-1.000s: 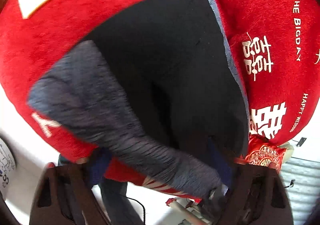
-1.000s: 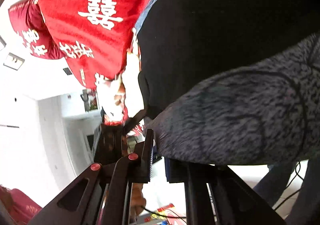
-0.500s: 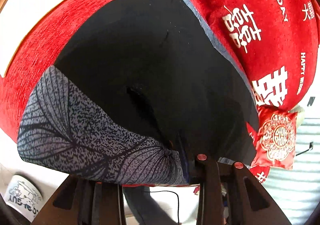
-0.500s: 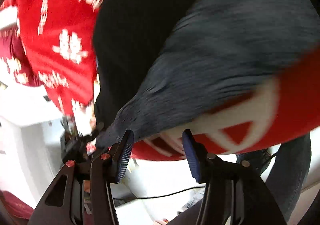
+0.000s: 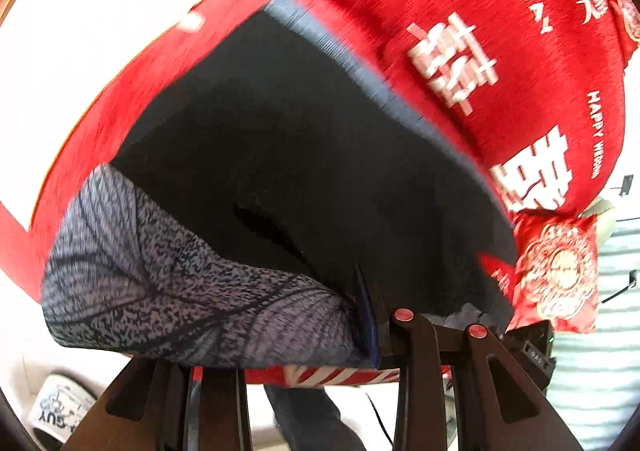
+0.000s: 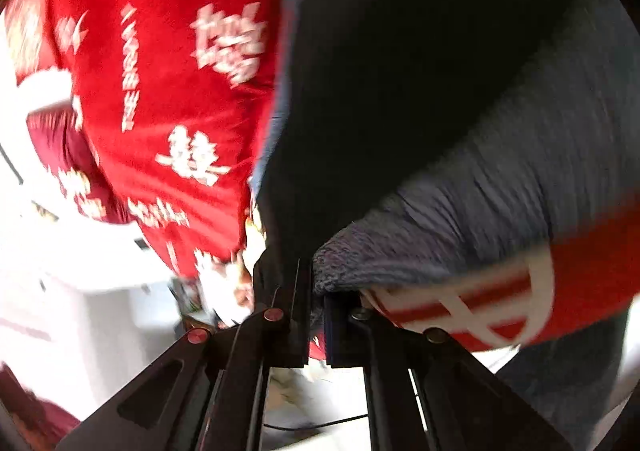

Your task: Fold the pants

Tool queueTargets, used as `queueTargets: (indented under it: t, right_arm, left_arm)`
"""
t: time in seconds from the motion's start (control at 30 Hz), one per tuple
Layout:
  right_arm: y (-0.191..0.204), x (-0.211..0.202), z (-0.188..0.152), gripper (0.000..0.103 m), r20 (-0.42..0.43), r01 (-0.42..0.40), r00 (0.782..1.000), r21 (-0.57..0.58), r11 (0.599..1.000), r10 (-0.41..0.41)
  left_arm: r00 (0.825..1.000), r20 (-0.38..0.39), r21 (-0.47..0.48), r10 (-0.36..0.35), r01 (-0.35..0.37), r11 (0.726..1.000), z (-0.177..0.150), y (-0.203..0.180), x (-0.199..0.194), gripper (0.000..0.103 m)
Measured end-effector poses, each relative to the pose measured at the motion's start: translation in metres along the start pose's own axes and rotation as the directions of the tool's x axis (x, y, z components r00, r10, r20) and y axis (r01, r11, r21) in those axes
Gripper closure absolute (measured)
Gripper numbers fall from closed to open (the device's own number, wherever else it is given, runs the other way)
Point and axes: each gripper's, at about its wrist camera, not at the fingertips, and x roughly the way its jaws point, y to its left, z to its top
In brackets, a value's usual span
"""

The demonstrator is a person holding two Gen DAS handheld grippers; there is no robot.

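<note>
The pants (image 5: 304, 171) are black with a grey leaf-print panel (image 5: 168, 291) and lie on a red bedspread (image 5: 500, 63) with white characters. In the left wrist view the printed fabric spans the gap of my left gripper (image 5: 288, 347), whose jaws stand wide apart with the cloth between them. In the right wrist view my right gripper (image 6: 316, 315) is nearly closed, its jaws pinching the grey edge of the pants (image 6: 460, 219) at the bed's edge. The view is blurred.
A small red embroidered cushion (image 5: 556, 275) lies at the right of the bedspread. A white slipper (image 5: 56, 411) with lettering sits on the floor at lower left. The person's jeans-clad leg (image 5: 312, 415) stands below the bed edge.
My right gripper has gone from open to closed on the grey edge of the pants. My left gripper has stayed over the printed fabric, its view shifting slightly.
</note>
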Motion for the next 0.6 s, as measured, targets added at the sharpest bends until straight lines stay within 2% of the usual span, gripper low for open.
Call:
queueTargets:
  t: [0.13, 0.2, 0.27, 0.33, 0.4, 0.47, 0.53, 0.6]
  right_arm:
    - [0.051, 0.004, 0.064, 0.098, -0.050, 0.019, 0.998, -0.108, 0.994, -0.024]
    - [0.074, 0.020, 0.108, 0.098, -0.087, 0.049, 0.994, -0.172, 0.984, -0.065]
    - [0.077, 0.021, 0.135, 0.098, -0.113, 0.073, 0.989, -0.214, 0.974, -0.099]
    - [0.082, 0.043, 0.170, 0.098, -0.140, 0.115, 0.978, -0.247, 0.962, -0.153]
    - [0.078, 0.070, 0.198, 0.097, -0.170, 0.161, 0.962, -0.285, 0.945, -0.215]
    - [0.058, 0.081, 0.209, 0.096, -0.188, 0.198, 0.946, -0.315, 0.928, -0.265]
    - [0.042, 0.106, 0.228, 0.096, -0.211, 0.234, 0.928, -0.314, 0.920, -0.308]
    - [0.029, 0.125, 0.242, 0.096, -0.218, 0.273, 0.913, -0.304, 0.913, -0.346]
  left_arm:
    - [0.997, 0.078, 0.035, -0.026, 0.024, 0.999, 0.045, -0.039, -0.006, 0.069]
    - [0.994, 0.109, 0.048, -0.015, 0.010, 0.999, 0.074, -0.055, 0.004, 0.069]
    - [0.992, 0.127, 0.059, 0.011, -0.018, 0.998, 0.103, -0.065, 0.021, 0.069]
    - [0.987, 0.145, 0.071, 0.065, -0.076, 0.995, 0.130, -0.070, 0.043, 0.068]
    - [0.969, 0.178, 0.104, 0.174, -0.194, 0.975, 0.152, -0.072, 0.069, 0.057]
    - [0.946, 0.181, 0.112, 0.267, -0.290, 0.950, 0.171, -0.065, 0.098, 0.056]
    - [0.938, 0.154, 0.095, 0.310, -0.327, 0.940, 0.185, -0.054, 0.125, 0.056]
    - [0.929, 0.164, 0.080, 0.332, -0.348, 0.934, 0.189, -0.050, 0.134, 0.055]
